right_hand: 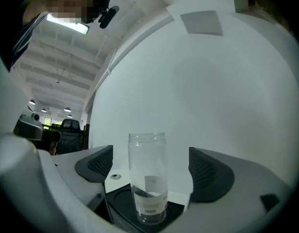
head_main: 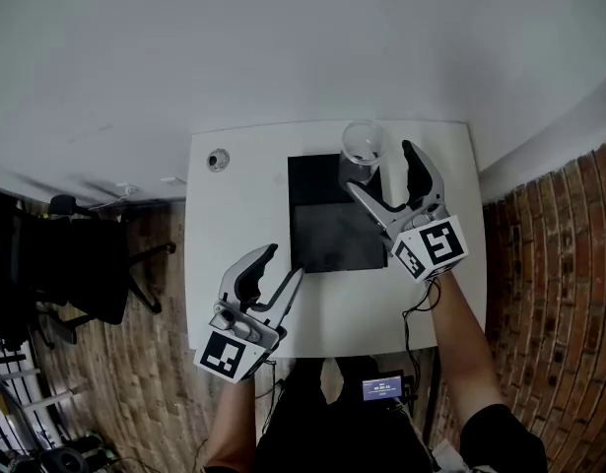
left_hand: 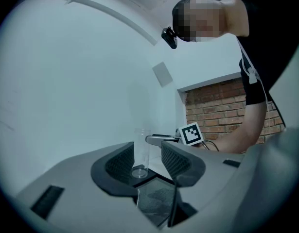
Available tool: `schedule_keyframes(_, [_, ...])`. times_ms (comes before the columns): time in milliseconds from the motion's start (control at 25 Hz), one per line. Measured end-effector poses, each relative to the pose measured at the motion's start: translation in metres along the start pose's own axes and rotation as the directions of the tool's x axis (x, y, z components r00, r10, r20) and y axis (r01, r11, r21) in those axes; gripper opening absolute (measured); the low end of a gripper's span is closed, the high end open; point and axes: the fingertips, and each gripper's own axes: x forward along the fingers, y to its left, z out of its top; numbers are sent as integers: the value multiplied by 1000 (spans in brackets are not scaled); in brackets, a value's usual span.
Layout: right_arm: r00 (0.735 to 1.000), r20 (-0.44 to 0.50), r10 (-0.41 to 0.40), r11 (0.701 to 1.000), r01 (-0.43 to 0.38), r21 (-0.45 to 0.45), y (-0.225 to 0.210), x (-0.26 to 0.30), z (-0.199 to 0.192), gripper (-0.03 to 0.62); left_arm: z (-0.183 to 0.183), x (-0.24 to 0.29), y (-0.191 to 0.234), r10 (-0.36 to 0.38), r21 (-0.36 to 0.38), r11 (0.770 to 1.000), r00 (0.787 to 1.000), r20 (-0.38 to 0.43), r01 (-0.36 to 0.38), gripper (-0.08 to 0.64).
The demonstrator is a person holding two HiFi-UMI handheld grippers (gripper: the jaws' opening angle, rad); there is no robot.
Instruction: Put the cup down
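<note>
A clear plastic cup (head_main: pixel 363 146) stands upright on the far right corner of a black mat (head_main: pixel 327 230) on the white table (head_main: pixel 243 205). My right gripper (head_main: pixel 381 173) is open around it, with its jaws wide on either side and gaps showing. In the right gripper view the cup (right_hand: pixel 148 178) rests on the mat, touching neither jaw. My left gripper (head_main: pixel 283 262) hangs open and empty at the mat's near left corner. In the left gripper view the cup (left_hand: pixel 141 152) shows farther off beyond the jaws.
A small round object (head_main: pixel 218 159) lies near the table's far left corner. An office chair (head_main: pixel 76 264) stands on the brick-patterned floor to the left. A small device with a lit screen (head_main: pixel 384 387) sits at the person's waist. A white wall runs behind the table.
</note>
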Motion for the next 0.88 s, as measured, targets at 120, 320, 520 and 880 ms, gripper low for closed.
schedule_keyframes(120, [1000,-11,-11,1000,11,25,8,-21,6,482,5,-6,-4,4,9,1000,1000,3,-4,166])
schedule_keyframes(320, [1000,-22,-2,1000,2,21,28,-51,20,479,14,-16,-16,-3,20,1000,1000,8,3,166])
schedule_keyframes(520, [998,-54,21,999,-19,37,55,-82,30,419,25,-26,-32,-18,38,999,1000,14,17,166])
schedule_keyframes(880, [997,-66,37,999,-35,32,107,-140,52,179,42,-49,-69,-65,61,996,998,27,63,166])
